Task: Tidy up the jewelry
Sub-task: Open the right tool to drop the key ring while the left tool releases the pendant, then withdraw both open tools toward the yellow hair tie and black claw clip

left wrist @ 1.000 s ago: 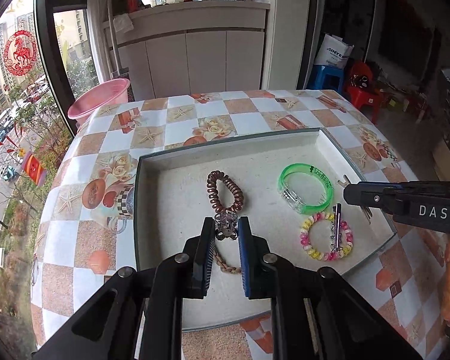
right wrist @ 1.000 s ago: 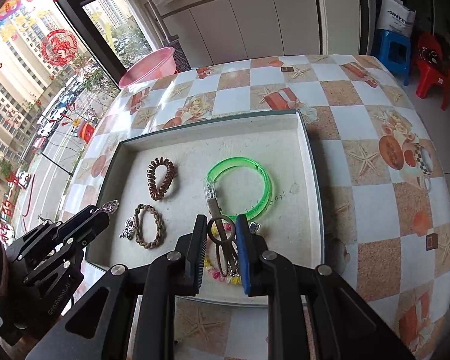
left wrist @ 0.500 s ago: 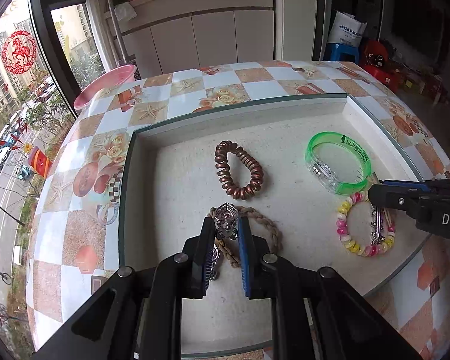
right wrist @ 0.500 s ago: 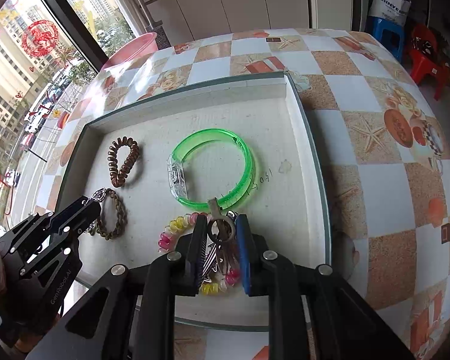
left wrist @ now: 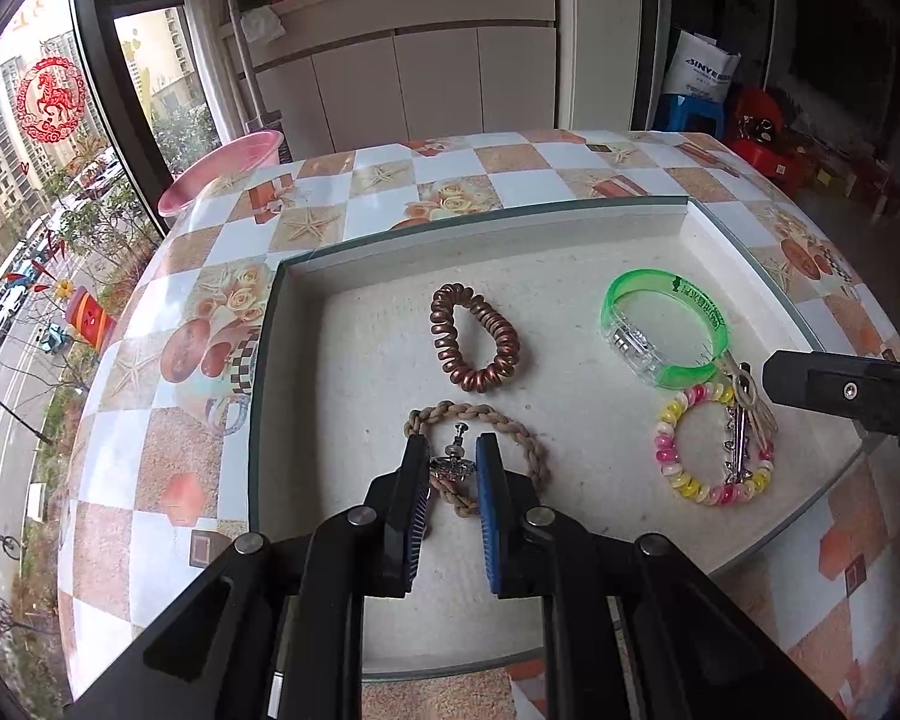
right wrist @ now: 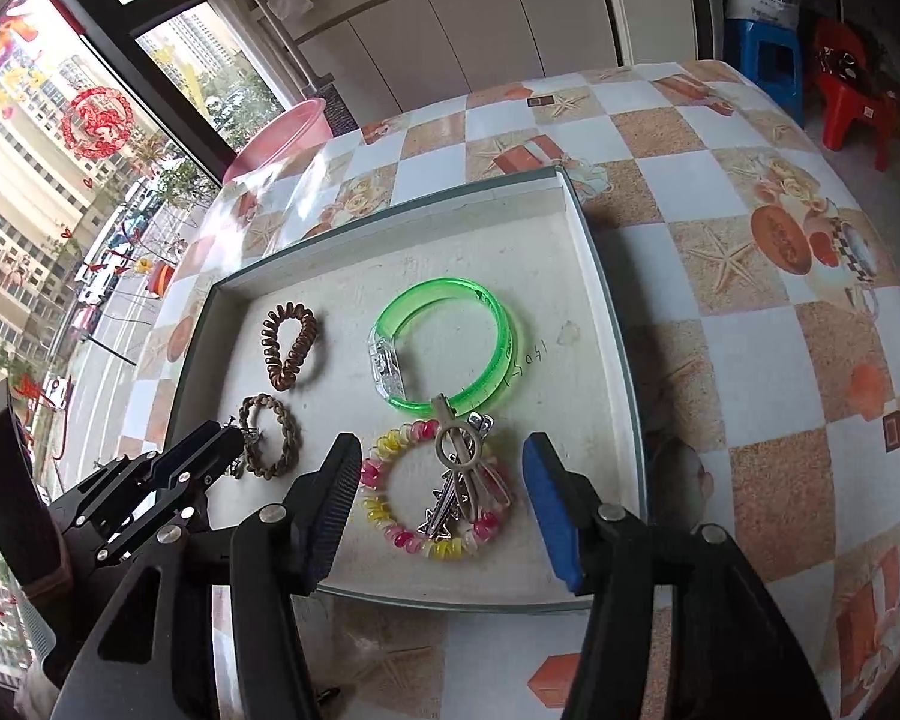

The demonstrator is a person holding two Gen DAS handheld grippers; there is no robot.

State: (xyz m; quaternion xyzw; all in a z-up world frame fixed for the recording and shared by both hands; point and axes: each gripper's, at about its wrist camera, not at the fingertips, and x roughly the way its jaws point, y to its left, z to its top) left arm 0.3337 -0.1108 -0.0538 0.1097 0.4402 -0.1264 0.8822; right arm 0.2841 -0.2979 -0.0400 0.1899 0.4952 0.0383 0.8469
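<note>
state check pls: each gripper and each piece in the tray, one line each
left gripper: shut on silver charm, over braided bracelet
right gripper: open, jaws just opened, nothing gripped
metal hair clips: released, lying across bead bracelet
green bangle: flat in tray
brown coil tie: flat, untouched

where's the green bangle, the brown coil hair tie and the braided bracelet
green bangle [right wrist: 501, 333], right wrist view, on its green band at the right side
brown coil hair tie [left wrist: 447, 342], left wrist view, on the left run of coils
braided bracelet [left wrist: 534, 450], left wrist view, on the braid's right curve
</note>
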